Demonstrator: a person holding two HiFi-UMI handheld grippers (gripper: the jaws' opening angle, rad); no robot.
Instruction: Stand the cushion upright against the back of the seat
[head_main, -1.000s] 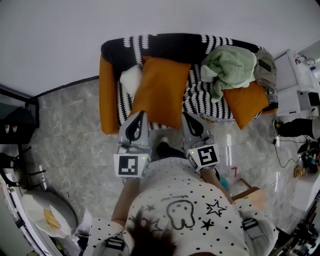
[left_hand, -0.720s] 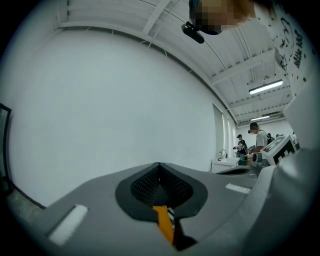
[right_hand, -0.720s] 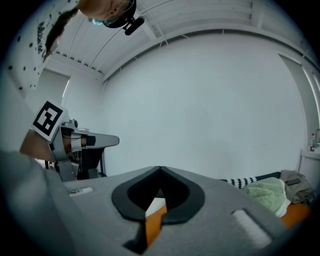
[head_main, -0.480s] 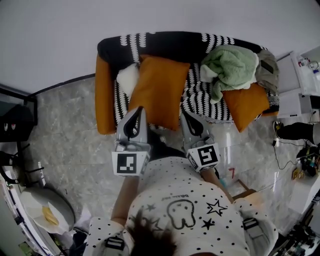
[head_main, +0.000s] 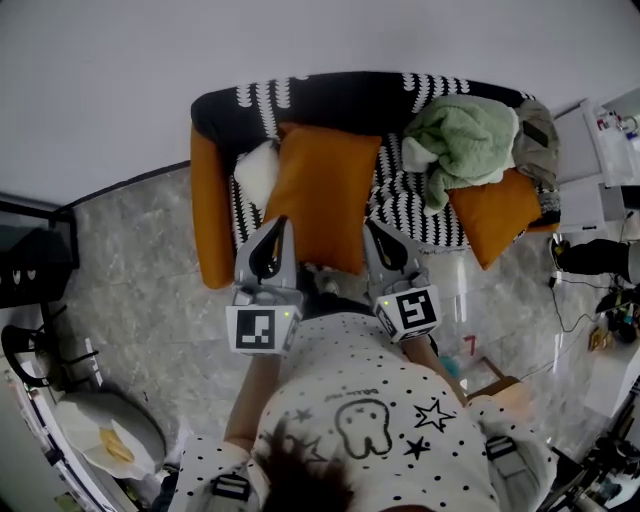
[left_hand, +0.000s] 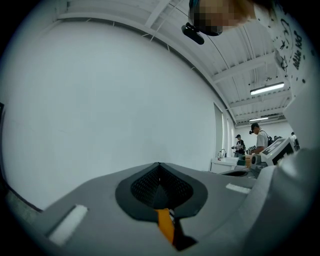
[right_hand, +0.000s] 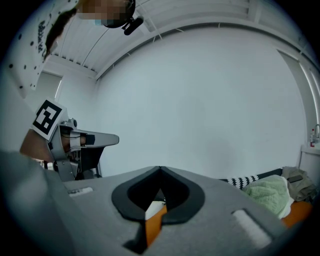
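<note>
A large orange cushion (head_main: 322, 190) lies tilted over the seat of the sofa (head_main: 205, 220), its far edge near the black-and-white backrest (head_main: 330, 92). My left gripper (head_main: 279, 224) is shut on the cushion's near left edge. My right gripper (head_main: 371, 228) is shut on its near right edge. In the left gripper view the jaws (left_hand: 160, 165) are closed and a strip of orange cushion (left_hand: 164, 225) shows in the gap. In the right gripper view, orange cushion fabric (right_hand: 155, 225) shows between the closed jaws (right_hand: 160, 169).
A white fluffy item (head_main: 255, 170) sits left of the cushion. A green blanket (head_main: 460, 135) and a second orange cushion (head_main: 490, 220) fill the sofa's right end. White tables with equipment (head_main: 600, 190) stand at the right, and dark furniture (head_main: 30, 265) stands at the left.
Both grippers have moved forward toward the sofa with the cushion still held between them. The sofa now sits a little nearer in the head view.
</note>
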